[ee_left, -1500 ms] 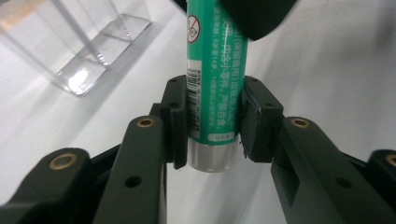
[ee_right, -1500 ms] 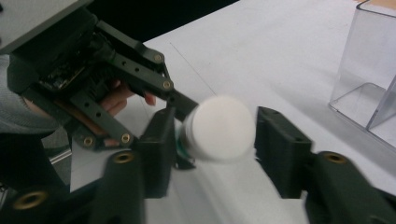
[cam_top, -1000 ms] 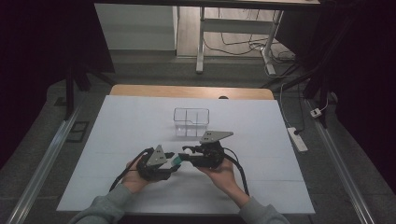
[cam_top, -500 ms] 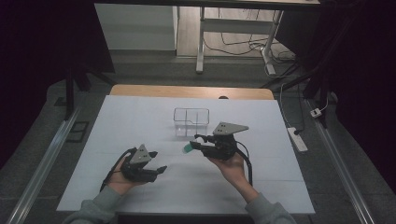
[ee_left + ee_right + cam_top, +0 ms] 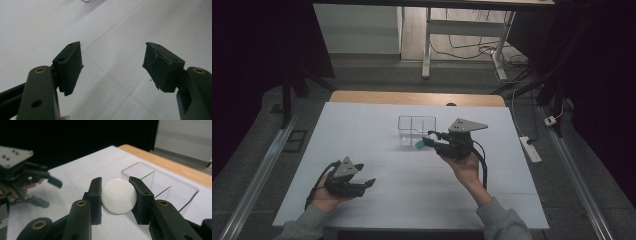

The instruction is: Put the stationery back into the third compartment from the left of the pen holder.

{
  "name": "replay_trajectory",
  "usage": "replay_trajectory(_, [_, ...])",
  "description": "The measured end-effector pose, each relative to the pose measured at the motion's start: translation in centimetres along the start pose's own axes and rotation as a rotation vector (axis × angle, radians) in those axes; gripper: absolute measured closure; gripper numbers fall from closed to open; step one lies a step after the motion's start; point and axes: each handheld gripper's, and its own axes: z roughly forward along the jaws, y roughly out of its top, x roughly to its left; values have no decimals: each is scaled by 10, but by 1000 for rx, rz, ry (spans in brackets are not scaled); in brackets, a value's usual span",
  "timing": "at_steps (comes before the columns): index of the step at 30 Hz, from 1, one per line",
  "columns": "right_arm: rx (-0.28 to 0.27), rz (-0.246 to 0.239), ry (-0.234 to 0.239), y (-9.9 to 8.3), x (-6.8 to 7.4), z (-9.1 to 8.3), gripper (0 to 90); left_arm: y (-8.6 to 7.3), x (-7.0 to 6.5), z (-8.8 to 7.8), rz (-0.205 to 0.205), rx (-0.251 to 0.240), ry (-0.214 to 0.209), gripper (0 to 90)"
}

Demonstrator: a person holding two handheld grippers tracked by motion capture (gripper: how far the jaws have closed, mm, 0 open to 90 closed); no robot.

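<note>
**Handover done: right gripper carries bottle to bin**

The right gripper (image 5: 430, 140) now alone clamps the white-capped bottle (image 5: 119, 196) beside the clear bin (image 5: 416, 131). The left gripper (image 5: 362, 182), fingers just opened wide and empty, has retreated across the tabletop (image 5: 377, 125).

I read no text anywhere here — no label, no brand, no number and no sign on anything that I see around my hands and the table.
</note>
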Motion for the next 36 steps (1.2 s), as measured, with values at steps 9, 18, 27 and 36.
replay_trajectory(9, [-1, 13, -72, 25, -28, 14, 631, -7, 6, -1, -14, 19, 15, 293])
replay_trajectory(18, [55, 57, -174, 21, -57, 32, 631, -8, 7, 1, -10, 43, 23, 277])
replay_trajectory(27, [111, 87, -188, 12, -68, 45, 589, -8, 7, 3, -6, 55, 23, 273])
replay_trajectory(36, [106, 90, -171, 12, -62, 33, 434, -9, 8, 3, -9, 62, 26, 271])
